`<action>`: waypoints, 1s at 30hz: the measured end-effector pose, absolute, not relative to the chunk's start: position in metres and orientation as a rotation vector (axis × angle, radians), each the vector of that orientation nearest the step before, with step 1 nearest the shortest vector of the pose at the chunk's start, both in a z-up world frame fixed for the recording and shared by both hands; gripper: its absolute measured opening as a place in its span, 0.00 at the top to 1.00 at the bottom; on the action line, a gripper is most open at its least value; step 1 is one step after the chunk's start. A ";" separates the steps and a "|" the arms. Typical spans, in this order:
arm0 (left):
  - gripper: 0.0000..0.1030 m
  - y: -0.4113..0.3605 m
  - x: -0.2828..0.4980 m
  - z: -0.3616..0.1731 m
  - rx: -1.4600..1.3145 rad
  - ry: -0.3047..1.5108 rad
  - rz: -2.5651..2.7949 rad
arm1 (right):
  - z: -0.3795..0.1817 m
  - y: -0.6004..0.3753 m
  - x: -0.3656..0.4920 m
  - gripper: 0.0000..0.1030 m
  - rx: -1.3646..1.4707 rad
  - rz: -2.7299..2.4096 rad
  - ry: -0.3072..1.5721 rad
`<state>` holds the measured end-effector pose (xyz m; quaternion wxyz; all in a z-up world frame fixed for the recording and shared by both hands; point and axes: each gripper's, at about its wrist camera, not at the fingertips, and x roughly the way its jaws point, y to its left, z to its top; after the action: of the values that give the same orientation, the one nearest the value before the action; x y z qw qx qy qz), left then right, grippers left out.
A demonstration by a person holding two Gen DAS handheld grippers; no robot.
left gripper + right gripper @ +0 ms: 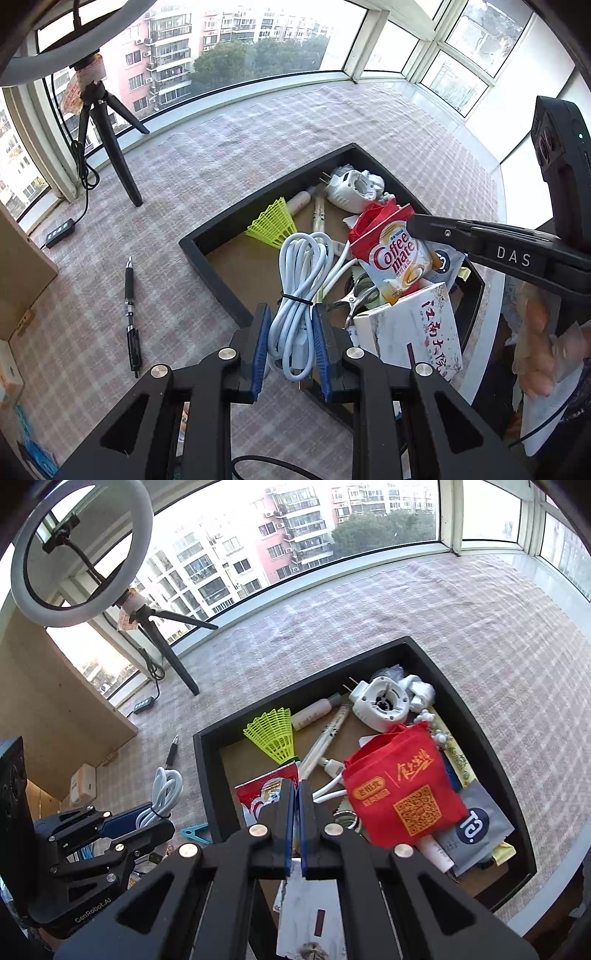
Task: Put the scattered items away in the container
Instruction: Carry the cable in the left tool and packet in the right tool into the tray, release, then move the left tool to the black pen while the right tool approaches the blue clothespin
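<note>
My left gripper (290, 332) is shut on a coiled white cable (301, 269) and holds it above the near left wall of the black tray (210, 258). The cable also shows in the right wrist view (164, 794). My right gripper (296, 805) is shut on a red and white Coffee mate sachet (397, 258), held over the tray (491, 738); only the sachet's edge shows beside the fingers (264, 794). A black pen (131, 310) lies on the checked cloth left of the tray.
The tray holds a yellow shuttlecock (275, 734), a white plug adapter (382, 701), a red pouch (402, 794), a grey sachet (476, 827) and more. A white carton (417, 332) stands at the tray's near edge. A ring-light tripod (107, 140) stands far left.
</note>
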<state>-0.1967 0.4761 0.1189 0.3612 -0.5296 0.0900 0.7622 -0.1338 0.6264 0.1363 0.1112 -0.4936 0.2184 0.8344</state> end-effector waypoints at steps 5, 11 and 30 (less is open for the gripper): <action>0.40 0.503 -0.196 0.132 -1.339 0.196 1.956 | 0.145 0.653 -0.117 0.95 -1.355 2.436 0.597; 0.35 0.482 -0.193 0.161 -1.279 0.199 2.051 | 0.159 0.662 -0.101 0.64 -1.267 2.441 0.604; 0.38 0.267 -0.149 0.174 -1.449 0.082 2.481 | 0.166 0.561 -0.106 0.64 -1.540 2.794 0.340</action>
<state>-0.1490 0.2670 0.1741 0.1334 -0.4997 0.0282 0.8554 -0.1064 0.5613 0.1661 -0.0334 -0.4796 0.1059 0.8704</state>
